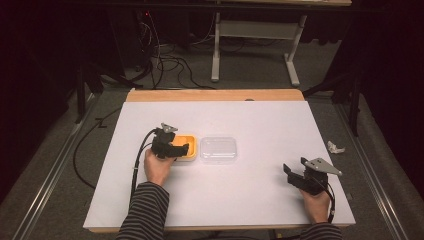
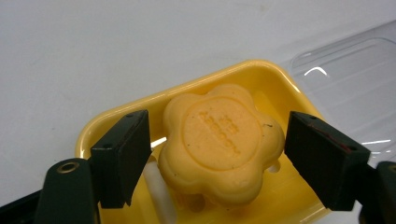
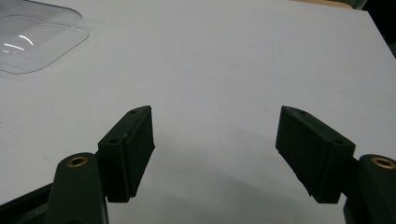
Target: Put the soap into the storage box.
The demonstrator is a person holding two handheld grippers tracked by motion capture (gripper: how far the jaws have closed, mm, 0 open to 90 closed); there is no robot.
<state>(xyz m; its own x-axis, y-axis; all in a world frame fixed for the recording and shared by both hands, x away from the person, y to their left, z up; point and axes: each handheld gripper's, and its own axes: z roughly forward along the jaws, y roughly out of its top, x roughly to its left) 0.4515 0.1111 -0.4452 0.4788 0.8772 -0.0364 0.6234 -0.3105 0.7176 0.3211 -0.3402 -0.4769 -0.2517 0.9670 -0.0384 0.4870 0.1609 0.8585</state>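
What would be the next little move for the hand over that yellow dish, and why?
Probably close the left gripper on the orange flower-shaped soap bar. Its jaws stand open on either side of the soap, apart from it, in the yellow plastic soap dish.

One soap (image 2: pixel 222 142); one yellow dish (image 2: pixel 261 77); one clear lid (image 1: pixel 218 149); two grippers, left (image 1: pixel 176 148), right (image 1: pixel 295 175); one table (image 1: pixel 260 125)

Soap's (image 2: pixel 222 142) embossed lettering too blurred
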